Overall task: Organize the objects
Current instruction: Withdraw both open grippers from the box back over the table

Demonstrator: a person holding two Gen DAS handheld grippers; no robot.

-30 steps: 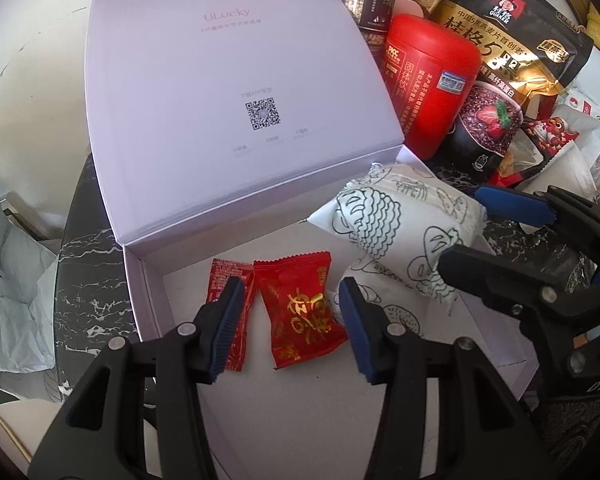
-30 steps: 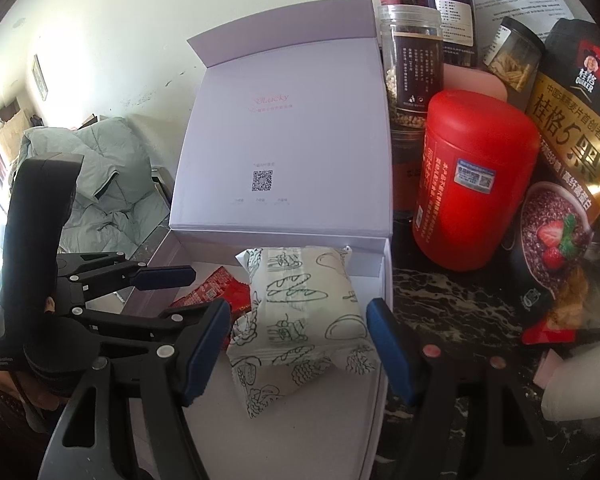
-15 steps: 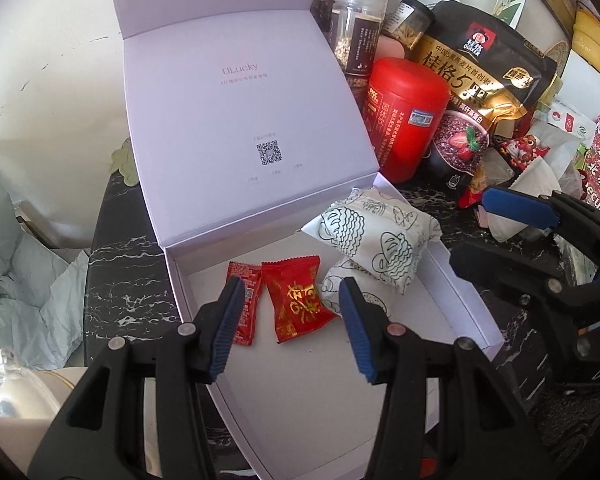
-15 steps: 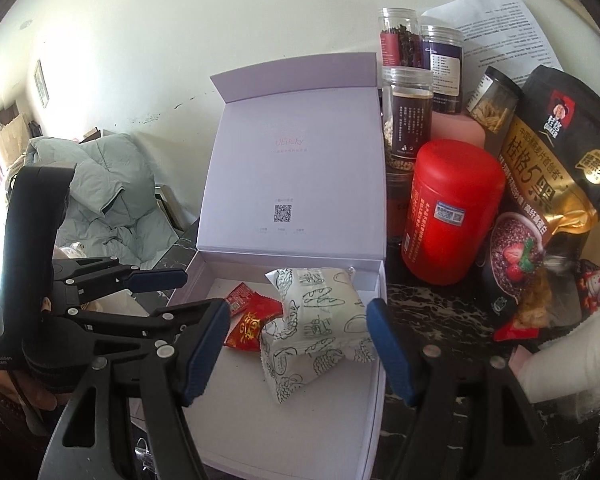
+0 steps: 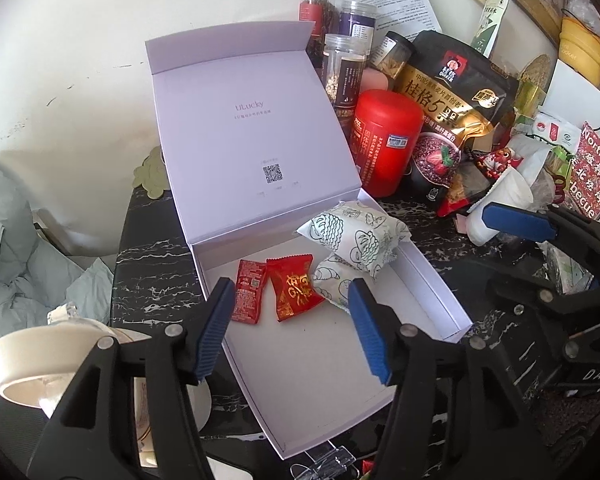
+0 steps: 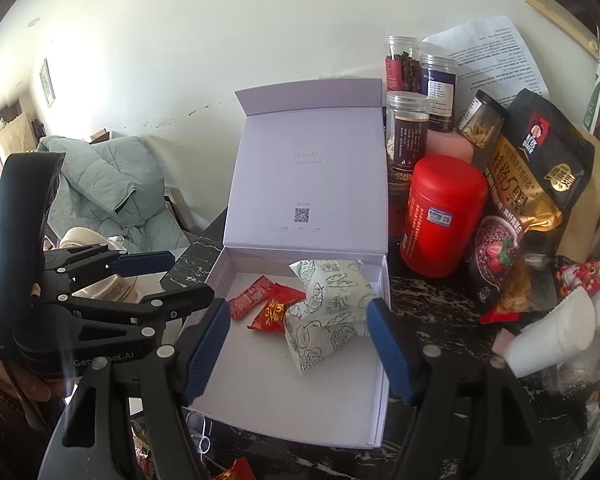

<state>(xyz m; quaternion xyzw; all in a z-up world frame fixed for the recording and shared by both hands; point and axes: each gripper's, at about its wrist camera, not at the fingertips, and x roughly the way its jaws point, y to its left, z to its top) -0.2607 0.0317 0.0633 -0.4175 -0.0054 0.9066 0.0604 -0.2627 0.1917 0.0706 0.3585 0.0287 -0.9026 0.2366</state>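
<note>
Both claws, left (image 5: 292, 324) just opening and right (image 6: 298, 346), are hanging agape and empty above the open lilac cardboard box (image 5: 440, 292); loose snack packets are lying beyond its right edge, nearer the right claw.

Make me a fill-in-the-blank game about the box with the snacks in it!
1. The lid of the lilac gift box stands ____.
2. The two small candy packets inside the box are coloured ____.
3. The white bread packs with drawings lie ____ the box.
4. The tall red canister stands ____ the box, on the dark marble table.

Missing words: open; red; inside; outside
</note>
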